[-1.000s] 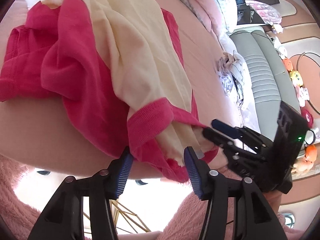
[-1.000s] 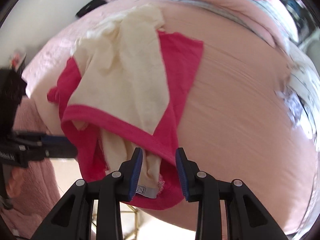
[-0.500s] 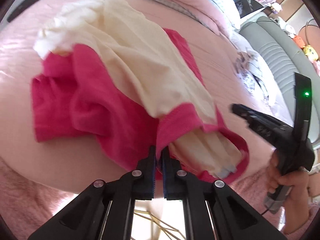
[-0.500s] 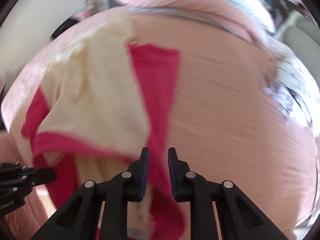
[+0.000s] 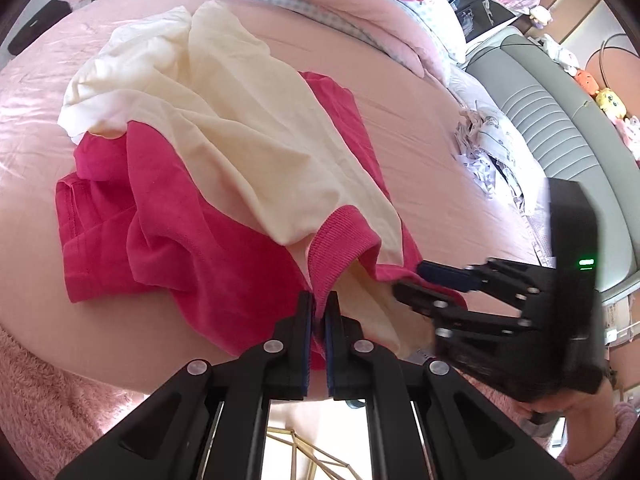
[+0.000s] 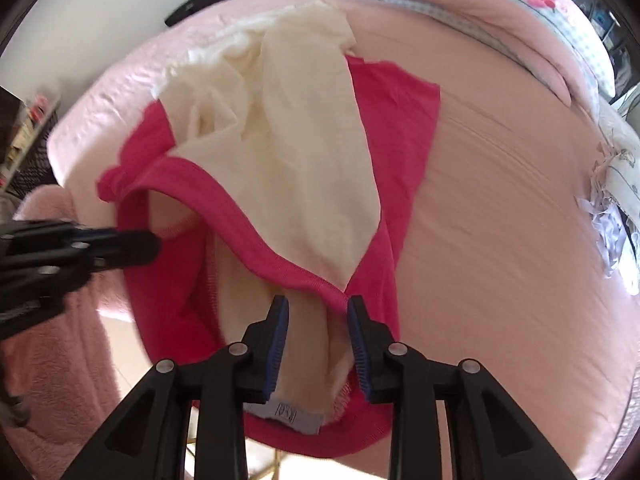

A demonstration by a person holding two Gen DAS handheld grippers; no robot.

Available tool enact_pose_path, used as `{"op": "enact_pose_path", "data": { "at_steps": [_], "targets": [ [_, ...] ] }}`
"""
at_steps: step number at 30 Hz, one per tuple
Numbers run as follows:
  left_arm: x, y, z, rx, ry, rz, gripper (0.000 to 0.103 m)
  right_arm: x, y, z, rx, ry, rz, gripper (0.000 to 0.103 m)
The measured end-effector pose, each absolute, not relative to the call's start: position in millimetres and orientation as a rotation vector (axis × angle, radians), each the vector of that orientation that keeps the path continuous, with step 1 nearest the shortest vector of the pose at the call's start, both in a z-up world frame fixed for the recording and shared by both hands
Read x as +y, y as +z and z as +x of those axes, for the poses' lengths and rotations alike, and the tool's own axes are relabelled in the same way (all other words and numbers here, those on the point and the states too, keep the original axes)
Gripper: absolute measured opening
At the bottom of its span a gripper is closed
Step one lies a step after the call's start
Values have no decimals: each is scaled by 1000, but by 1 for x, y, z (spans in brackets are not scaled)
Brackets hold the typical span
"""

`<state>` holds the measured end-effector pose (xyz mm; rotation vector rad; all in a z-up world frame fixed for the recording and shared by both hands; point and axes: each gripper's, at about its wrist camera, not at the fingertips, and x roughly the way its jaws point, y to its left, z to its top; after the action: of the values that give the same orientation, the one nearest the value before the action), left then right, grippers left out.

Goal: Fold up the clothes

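Note:
A crumpled pink-and-cream garment (image 5: 208, 184) lies on the pink bed; it also shows in the right wrist view (image 6: 304, 152). My left gripper (image 5: 318, 308) is shut on its pink ribbed neckline band (image 5: 340, 248) at the near edge. My right gripper (image 6: 318, 312) is open, its jaws astride the same band (image 6: 260, 248) and the cream inner layer, with a grey label (image 6: 288, 414) below. In the left wrist view the right gripper (image 5: 408, 280) comes in from the right at the collar. In the right wrist view the left gripper (image 6: 148, 240) holds the band's left end.
A pink bed sheet (image 5: 420, 128) spreads beyond the garment. A pink quilt (image 5: 360, 0) lies at the far edge, a grey padded headboard (image 5: 560, 128) at right. Patterned cloth (image 6: 612, 208) lies at the bed's right. A fluffy pink rug (image 5: 40, 400) is below.
My left gripper closed on the neckline band and has stayed shut. My right gripper narrowed half a second ago and now stands open again around the band.

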<state>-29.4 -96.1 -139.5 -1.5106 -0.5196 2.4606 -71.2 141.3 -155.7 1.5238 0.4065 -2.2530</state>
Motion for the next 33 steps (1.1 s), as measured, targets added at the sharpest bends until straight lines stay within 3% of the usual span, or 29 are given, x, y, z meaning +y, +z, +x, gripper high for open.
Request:
{"op": "enact_pose_path", "data": {
  "at_steps": [2,3,4,8,10,14,17,22,23,24,26,29,33],
  "targets": [
    [-96,-140,-29,-530,2457,-1516,4,138,-170,-76,482,-2294,1535,29],
    [-96,-141,-29,-540,2453,-1521,4,136,-177,-78,520,-2314,1541,25],
    [-96,-142,-29,-550,2449,-1527,4,136,-182,-80,539,-2340,1543,14],
    [-89,-159,-29,-727,2369,-1529,6,164,-155,-81,320,-2577,1438,7],
    [-80,-164,-32,-769,2346,-1552,13,181,-136,-79,183,-2662,1351,7],
    [-59,-163,-30,-670,2395,-1579,40,198,-117,-74,136,-2753,1312,7],
    [-47,-171,-22,-524,2472,-1654,44,203,-117,-77,100,-2780,1312,7],
    [-33,-190,-12,-341,2511,-1697,44,209,-127,-81,42,-2765,1386,9],
    [-30,-189,-12,-318,2525,-1693,38,211,-126,-82,23,-2774,1383,10],
    [-34,-188,-10,-345,2551,-1692,18,213,-126,-82,3,-2783,1380,10],
    [-40,-187,-7,-402,2603,-1691,6,218,-124,-82,-35,-2801,1373,10],
    [-47,-172,-1,-404,2702,-1639,4,224,-121,-83,-94,-2827,1362,6],
    [-51,-134,1,-170,2875,-1485,5,233,-118,-84,-174,-2859,1345,4]
  ]
}}
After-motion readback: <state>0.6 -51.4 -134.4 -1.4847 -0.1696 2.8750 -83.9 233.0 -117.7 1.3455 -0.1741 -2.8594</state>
